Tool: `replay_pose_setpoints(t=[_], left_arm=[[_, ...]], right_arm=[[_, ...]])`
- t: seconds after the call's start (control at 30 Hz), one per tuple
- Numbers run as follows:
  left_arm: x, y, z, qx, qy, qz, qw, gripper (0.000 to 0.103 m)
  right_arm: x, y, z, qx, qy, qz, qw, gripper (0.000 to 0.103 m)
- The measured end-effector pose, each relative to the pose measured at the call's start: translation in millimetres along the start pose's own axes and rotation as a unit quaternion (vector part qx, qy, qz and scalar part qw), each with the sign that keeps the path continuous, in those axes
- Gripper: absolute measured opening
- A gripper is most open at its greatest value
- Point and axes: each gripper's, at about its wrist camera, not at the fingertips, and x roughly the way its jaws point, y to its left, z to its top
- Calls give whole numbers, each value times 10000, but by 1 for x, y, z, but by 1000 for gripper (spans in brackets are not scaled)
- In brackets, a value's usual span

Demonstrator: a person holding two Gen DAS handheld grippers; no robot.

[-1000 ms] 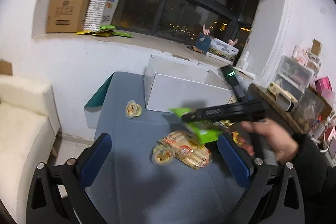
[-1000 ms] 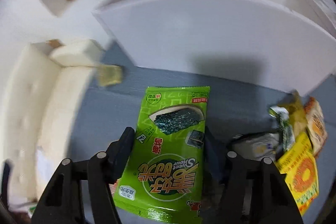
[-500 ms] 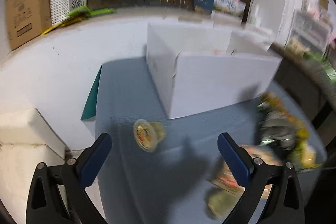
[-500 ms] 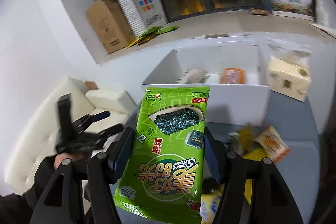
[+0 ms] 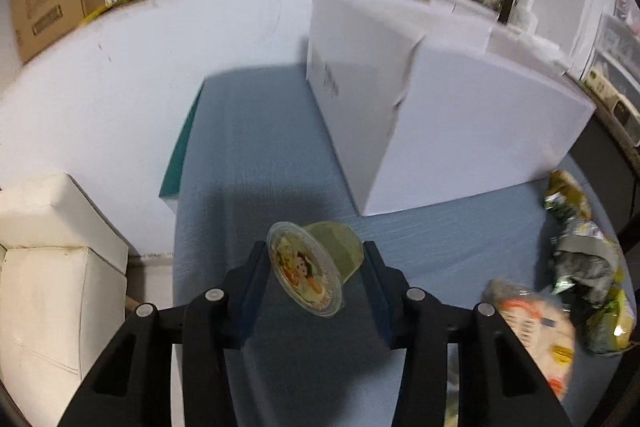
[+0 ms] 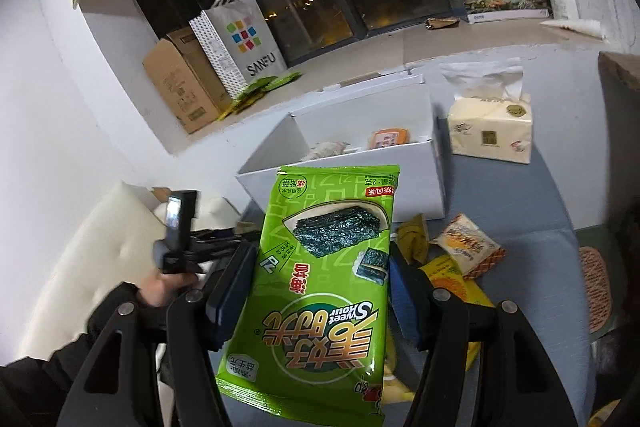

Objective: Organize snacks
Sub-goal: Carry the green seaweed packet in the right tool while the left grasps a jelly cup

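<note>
Snacks: loose packets lie scattered on the blue-grey bench [image 5: 280, 163], some already inside the open white cardboard box [image 6: 424, 179] that stands on it.
Jelly cup: a small clear plastic cup of yellowish jelly with a cartoon-printed foil lid [image 5: 310, 269] lies on its side on the bench, lid tilted toward the camera, between the two blue-padded fingers.
Left gripper [image 5: 314, 277]: its jaws are closing around the jelly cup; the left pad sits at the lid's rim and the right pad is just beside the cup's base, but whether either one presses on it cannot be told.
Seaweed packet: a flat green foil packet printed with dark seaweed sheets [image 6: 320, 275] stands upright, raised above the bench in front of the box.
Right gripper [image 6: 320, 285]: jaws clenched on the seaweed packet, one pad on each long edge.
Box contents: an orange packet [image 6: 387, 138] and a pale crinkled packet [image 6: 326, 149] rest inside.
Bench pile: yellow and orange packets [image 6: 466, 245] lie near the box's front wall, beside the held packet.
Tissue pack: a cream soft pack with a white tissue sticking up [image 6: 490, 131] stands just beside the box.
Person: a hand with a dark sleeve [image 6: 160, 287] holds the left gripper's handle, seen from the right wrist view.
</note>
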Motion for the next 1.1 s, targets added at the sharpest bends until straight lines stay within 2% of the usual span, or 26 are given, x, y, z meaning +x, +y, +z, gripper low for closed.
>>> replay_pose_setpoints(t=[0.2,0.4,0.53,0.63,0.7,0.77,0.83,0.87,0.9,0.93,0.97,1.03,1.1], left_arm=[[-70,-18,-3,6,-741,-444,9963,50],[-107,-47,42,143,-1169,-946,9885,50],[-102,-66,91,466,-1213,-787,9884,50],[-84,-81,128,474,-1113,-1002,9876,50],[-67,-96,151,638,-976,-906,9890,50],[-51,-107,166,729,-878,-860,9897,51],[-33,-113,176,753,-597,-850,9917,52],[-25,-114,178,774,-460,-722,9933,58],[-19,-115,181,816,-407,-406,9950,76],[-17,-114,182,821,-437,-252,9953,87],[-17,-113,183,780,-462,-279,9955,102],[-27,-106,179,607,-555,-568,9950,103],[-39,-104,176,568,-727,-569,9941,103]], right_arm=[[1,-5,-2,78,-76,47,9999,68],[7,-2,20,-59,-238,-66,9997,68],[23,5,63,-467,-283,-532,9971,68],[52,9,103,-726,-114,-762,9944,68],[79,10,132,-906,37,-967,9912,68],[99,6,153,-883,147,-971,9912,68],[119,-2,172,-807,252,-1014,9912,70],[126,-7,178,-788,233,-1053,9910,74],[133,-11,185,-799,235,-1029,9912,78],[139,-13,189,-794,312,-985,9915,95],[146,-16,192,-737,455,-1059,9906,103],[147,-13,195,-801,525,-1280,9871,103],[135,-7,195,-995,217,-1376,9852,103]])
